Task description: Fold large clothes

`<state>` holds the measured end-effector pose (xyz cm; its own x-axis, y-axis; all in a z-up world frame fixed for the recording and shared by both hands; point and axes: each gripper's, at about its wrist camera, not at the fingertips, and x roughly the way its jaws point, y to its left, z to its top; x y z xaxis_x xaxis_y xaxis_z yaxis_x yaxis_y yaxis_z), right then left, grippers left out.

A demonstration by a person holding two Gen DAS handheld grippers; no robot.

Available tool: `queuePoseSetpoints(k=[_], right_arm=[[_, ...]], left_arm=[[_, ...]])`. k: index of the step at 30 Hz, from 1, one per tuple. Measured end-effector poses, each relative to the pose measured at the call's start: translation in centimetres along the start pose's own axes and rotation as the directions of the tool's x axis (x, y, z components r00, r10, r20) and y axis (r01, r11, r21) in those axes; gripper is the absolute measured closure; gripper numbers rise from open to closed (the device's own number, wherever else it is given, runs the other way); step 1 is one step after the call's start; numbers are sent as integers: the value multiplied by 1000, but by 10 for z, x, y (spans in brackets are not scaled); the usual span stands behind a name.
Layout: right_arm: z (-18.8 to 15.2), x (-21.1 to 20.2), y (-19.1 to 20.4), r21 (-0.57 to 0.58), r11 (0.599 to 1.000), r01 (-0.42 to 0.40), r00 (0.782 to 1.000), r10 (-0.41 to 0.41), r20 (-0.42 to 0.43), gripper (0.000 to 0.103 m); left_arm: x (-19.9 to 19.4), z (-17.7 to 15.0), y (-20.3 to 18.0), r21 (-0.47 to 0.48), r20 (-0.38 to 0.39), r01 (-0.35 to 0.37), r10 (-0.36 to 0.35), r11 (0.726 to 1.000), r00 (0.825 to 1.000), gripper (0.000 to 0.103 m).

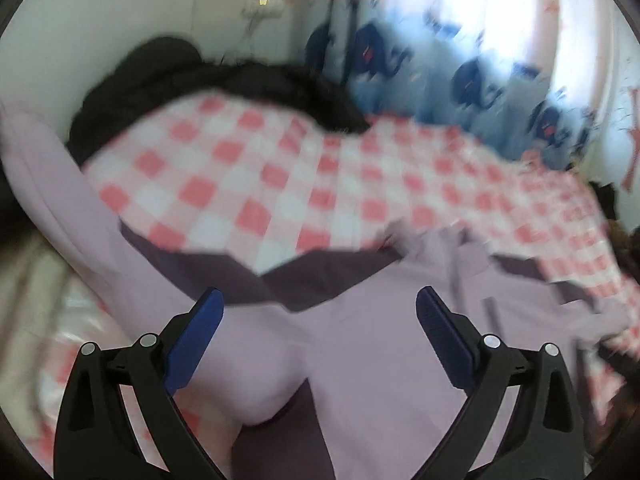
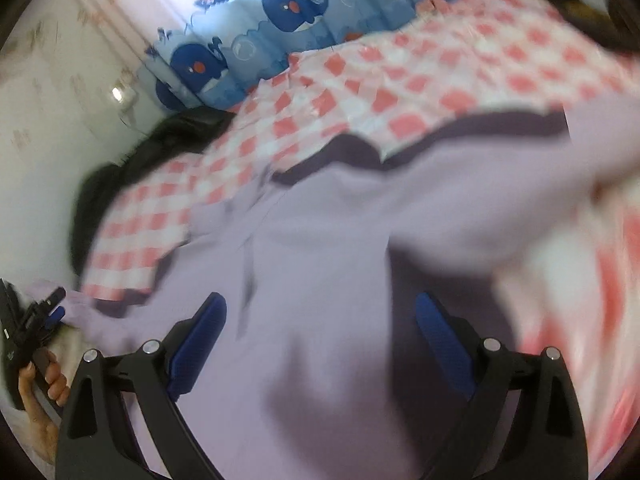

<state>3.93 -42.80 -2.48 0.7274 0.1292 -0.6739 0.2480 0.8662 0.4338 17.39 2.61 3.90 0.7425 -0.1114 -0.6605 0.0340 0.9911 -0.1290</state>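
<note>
- Pink-and-white checked bedding [image 1: 256, 168] is spread over a bed, with a whale-print curtain [image 2: 288, 8] and a pale wall behind; a dark furry item [image 1: 224, 80] is heaped at the far edge, and its kind cannot be told.
- Across the bedding a large lilac garment [image 1: 360, 344] is laid, with dark purple trim [image 1: 288, 280] shown along its far edge.
- One sleeve-like part [image 1: 52, 184] is stretched away toward the left in the left wrist view; in the right wrist view another part is swept across to the right, though blur hides its edges.
- Over the garment the left gripper [image 1: 318, 320] is held with its jaws wide apart and nothing clamped; cloth lies beneath them.
- Likewise the right gripper [image 2: 320, 328] is seen spread open above the cloth, gripping nothing.
- Folding is judged barely underway: no neat, squared stack is visible, and the body is yet to be folded.
</note>
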Motion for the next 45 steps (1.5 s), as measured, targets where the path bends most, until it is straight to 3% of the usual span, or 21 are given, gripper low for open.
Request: queuePoseSetpoints(k=[2,3,5,6,7,9,11,14,18,20,24,29,32,34,37,39,41,45], right_arm=[[24,31,-10,-39,998,43,999,-43,7,10],[28,48,-18,-43,995,90,996,-90,-2,8],[27,98,-43,-43,985,167,978,-171,-117,7],[21,123,-51,-75,984,160,967,-172,-187,6],[21,124,-49,-99,981,165,968,-181,-176,6],[26,111,-40,-114,983,144,966,-164,-197,6],[29,72,-42,-98,995,20,992,-32,-126,6],[28,21,-62,-71,997,5,999,-8,-38,6],[37,-51,-138,128,991,-49,995,37,94,6],[46,-74,-180,251,965,-68,991,37,129,6],[61,-115,-290,481,872,-88,979,-12,202,6],[74,-126,-378,628,767,-132,965,-45,258,6],[86,-118,-406,654,747,-123,967,-57,247,7],[91,-110,-413,653,747,-125,969,-49,241,13],[98,-93,-416,652,750,-115,974,-45,224,37],[98,-84,-421,662,743,-100,976,-57,212,68],[98,-78,-423,670,736,-102,975,-61,216,81],[101,-84,-408,635,765,-108,961,-83,263,88]], left_arm=[[42,-12,24,-85,-52,-30,25,996,998,10],[65,-21,43,-120,-76,-92,83,989,994,10],[110,-37,74,-118,-175,-177,155,977,972,11],[122,-46,86,-106,-235,-165,136,981,962,11],[132,-55,90,-83,-262,-154,128,985,957,11],[126,-57,83,-40,-240,-159,145,986,960,11],[111,-55,74,-24,-225,-136,127,990,966,11],[62,-52,56,-30,-154,-72,66,997,986,11],[17,-68,22,-30,-100,54,-57,998,993,10],[-1,-83,0,-16,-88,110,-111,994,990,10],[-14,-119,-40,-5,-92,191,-191,982,977,10],[8,-149,-59,-6,-118,187,-186,982,975,10],[11,-155,-58,-15,-123,190,-190,982,974,9],[12,-157,-58,-15,-124,193,-194,981,973,9],[14,-160,-62,2,-128,181,-180,983,975,8],[15,-161,-64,12,-132,174,-171,985,976,8],[16,-160,-65,17,-136,171,-167,985,977,8],[16,-160,-66,13,-136,173,-170,985,976,8]])
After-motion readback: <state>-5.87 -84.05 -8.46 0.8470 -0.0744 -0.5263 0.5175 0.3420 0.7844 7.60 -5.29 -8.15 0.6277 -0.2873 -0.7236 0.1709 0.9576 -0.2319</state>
